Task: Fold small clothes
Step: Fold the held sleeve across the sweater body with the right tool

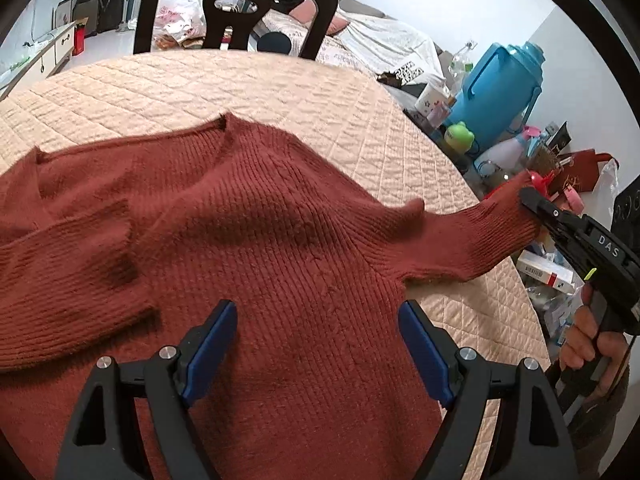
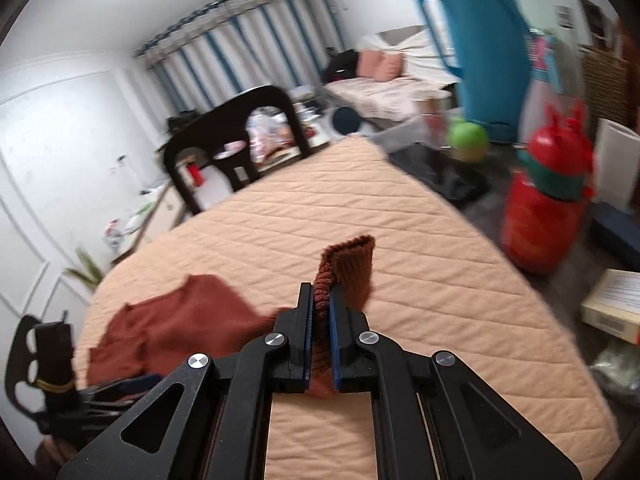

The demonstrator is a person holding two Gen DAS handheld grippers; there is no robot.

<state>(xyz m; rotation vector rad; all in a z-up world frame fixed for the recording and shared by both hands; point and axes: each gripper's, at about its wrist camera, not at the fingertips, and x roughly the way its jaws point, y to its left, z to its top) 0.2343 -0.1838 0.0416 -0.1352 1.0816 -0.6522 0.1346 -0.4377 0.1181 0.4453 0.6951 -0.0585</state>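
Jaws first: on my left gripper (image 1: 318,344) they're spread wide with nothing between them, hovering over the lower body of the rust-red ribbed knit sweater (image 1: 256,248). From the left wrist view the sweater lies flat on the peach quilted table (image 1: 280,88), neckline toward the far side, one sleeve already folded across the body on the left of the picture. The other sleeve is stretched out toward the table's edge, its cuff (image 1: 516,216) pinched by my right gripper (image 1: 532,204).

Right wrist view is blurry, but the jaws are clearly clamped tight on that ribbed cuff, which pokes up between the blue pads (image 2: 335,344), lifted off the table.

So I reckon I'm mid sleeve-fold. Next move: carry the cuff across the body to mirror the other sleeve, keep it from twisting, then let go. Left gripper could pin the body so it doesn't drag.
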